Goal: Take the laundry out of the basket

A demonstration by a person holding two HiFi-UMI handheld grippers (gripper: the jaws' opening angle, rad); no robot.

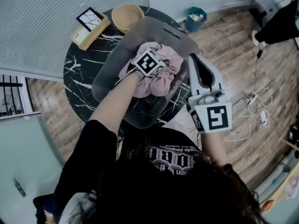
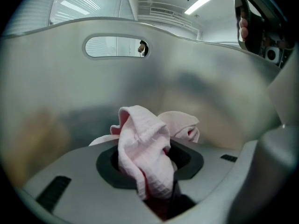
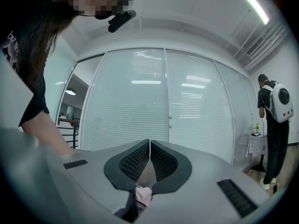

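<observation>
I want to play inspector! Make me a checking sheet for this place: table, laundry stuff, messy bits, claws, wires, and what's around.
Surface: round black marble table.
Job's things: see-through basket on the table, pink laundry bunched inside.
Clutter: wooden bowl; wooden box with a crackle-pattern tile.
Grippers: left claw inside the basket, shut on pink laundry; right claw beside the basket, shut, small pink scrap low in it.
Cables: white cables loose on the wood floor, by the right claw.
Surroundings: teal bin; slatted blinds; a person standing nearby.
</observation>
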